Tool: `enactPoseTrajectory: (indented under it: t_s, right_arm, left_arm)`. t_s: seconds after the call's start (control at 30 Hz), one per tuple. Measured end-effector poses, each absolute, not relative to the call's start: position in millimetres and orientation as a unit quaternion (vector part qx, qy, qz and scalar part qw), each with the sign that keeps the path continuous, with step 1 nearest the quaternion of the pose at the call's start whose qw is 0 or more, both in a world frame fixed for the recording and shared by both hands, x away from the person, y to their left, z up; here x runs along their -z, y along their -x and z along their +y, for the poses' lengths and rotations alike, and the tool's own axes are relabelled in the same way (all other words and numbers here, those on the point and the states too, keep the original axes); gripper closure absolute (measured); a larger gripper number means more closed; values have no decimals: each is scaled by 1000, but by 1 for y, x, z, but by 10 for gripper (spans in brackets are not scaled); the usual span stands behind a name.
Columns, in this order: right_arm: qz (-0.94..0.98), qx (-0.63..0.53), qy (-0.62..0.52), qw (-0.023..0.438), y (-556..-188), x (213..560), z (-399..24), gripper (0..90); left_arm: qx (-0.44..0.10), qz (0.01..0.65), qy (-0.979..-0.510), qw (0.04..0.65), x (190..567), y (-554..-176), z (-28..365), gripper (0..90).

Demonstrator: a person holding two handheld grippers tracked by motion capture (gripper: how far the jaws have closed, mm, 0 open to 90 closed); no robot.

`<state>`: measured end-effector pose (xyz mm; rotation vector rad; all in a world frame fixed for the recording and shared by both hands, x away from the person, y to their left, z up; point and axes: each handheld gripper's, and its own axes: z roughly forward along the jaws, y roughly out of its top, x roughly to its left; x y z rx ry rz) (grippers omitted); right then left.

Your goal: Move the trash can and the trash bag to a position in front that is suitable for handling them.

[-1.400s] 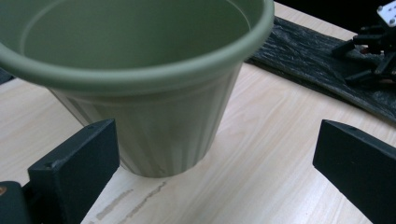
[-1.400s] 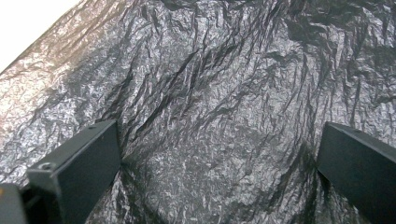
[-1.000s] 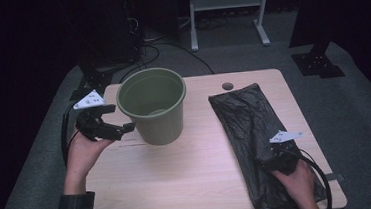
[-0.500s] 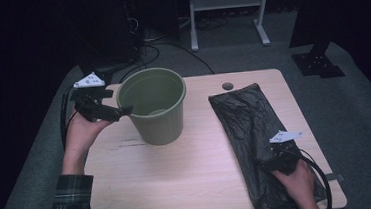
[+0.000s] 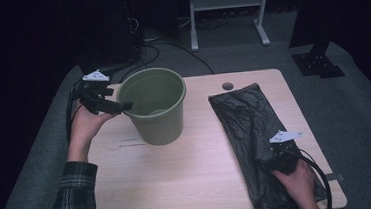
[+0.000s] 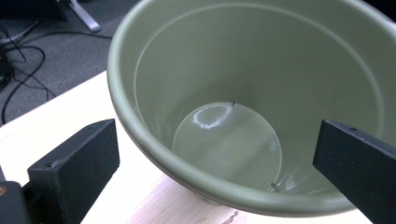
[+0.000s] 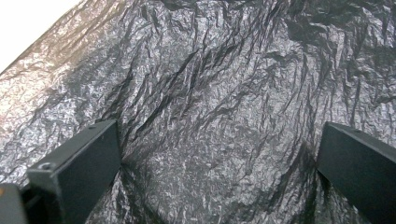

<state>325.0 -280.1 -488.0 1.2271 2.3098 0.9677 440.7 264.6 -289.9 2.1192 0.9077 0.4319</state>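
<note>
Left hand-held gripper [image 5: 123,107] spread wide, straddling the bucket [image 5: 154,107] rim at its left. Right hand-held gripper [image 5: 264,161] released, pressed on the bag [image 5: 247,119], desk [image 5: 179,175] near right.

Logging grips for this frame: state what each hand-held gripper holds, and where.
Nothing is held. The left hand-held gripper is open, jaws straddling the green bucket's rim. The right hand-held gripper is open over the black plastic bag.

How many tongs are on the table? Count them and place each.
2. The left tongs are open at the bucket rim, one jaw outside and one over its inside. The right tongs are open on the black bag, near the table front right.
</note>
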Motion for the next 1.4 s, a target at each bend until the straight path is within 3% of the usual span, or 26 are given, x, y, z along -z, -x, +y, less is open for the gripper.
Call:
enactPoseTrajectory:
  t_s: [0.7,1.4]
  right_arm:
    - [816,-342,-433,175,-325,488,-280,0]
    - [815,-342,-433,175,-325,488,-280,0]
  left_arm:
    - [-138,368,-836,384,312,-456,259,0]
    - [-121,326,-848,401,314,-429,237,0]
